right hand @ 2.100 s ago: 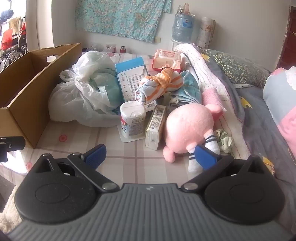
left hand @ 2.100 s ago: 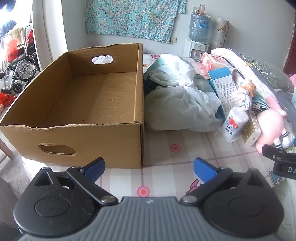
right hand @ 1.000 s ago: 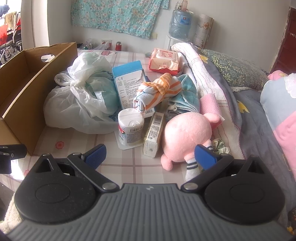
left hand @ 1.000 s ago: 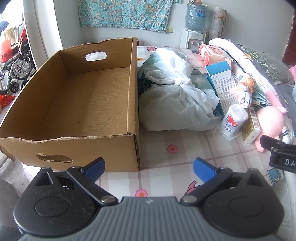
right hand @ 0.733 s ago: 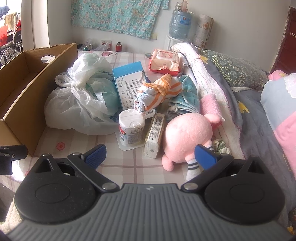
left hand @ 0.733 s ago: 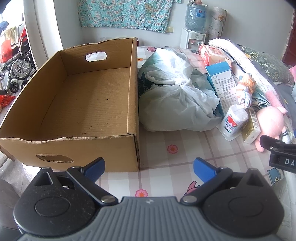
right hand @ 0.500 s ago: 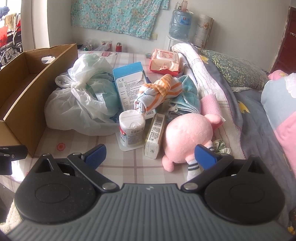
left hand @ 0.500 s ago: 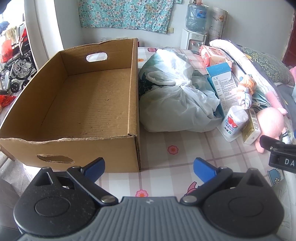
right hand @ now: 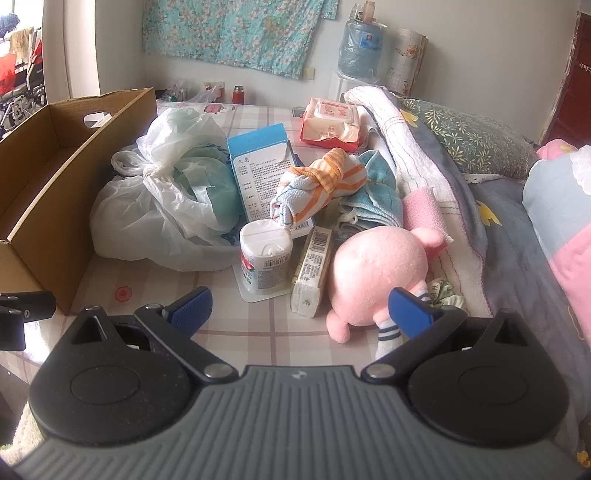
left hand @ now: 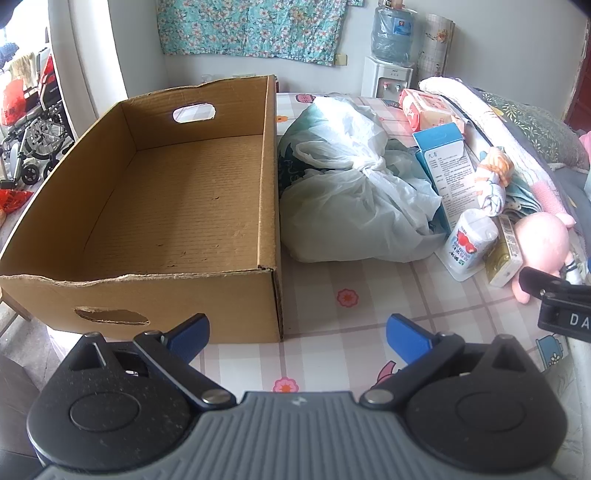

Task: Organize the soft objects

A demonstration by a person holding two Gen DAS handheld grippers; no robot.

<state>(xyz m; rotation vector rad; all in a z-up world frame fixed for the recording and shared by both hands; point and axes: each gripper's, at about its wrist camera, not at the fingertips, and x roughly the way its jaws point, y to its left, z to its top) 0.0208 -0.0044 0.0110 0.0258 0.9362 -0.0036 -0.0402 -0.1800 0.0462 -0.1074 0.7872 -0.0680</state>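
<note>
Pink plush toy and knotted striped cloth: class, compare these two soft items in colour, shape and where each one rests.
The pink plush toy is one plain pink, while the knotted striped cloth is white with orange and blue stripes. The plush toy is rounded and stuffed; the cloth is flat fabric tied into a bundle. The plush toy lies on the checked sheet; the cloth sits higher, against the blue carton. Both are soft and outside the cardboard box.

Home bedroom: quilt (right hand: 476,206), water dispenser (left hand: 388,79), floral wall cloth (left hand: 255,27).

Pink plush toy (right hand: 376,273) lying on its side near right; knotted striped cloth (right hand: 317,188) behind it; cardboard box (left hand: 177,206) empty, left.
</note>
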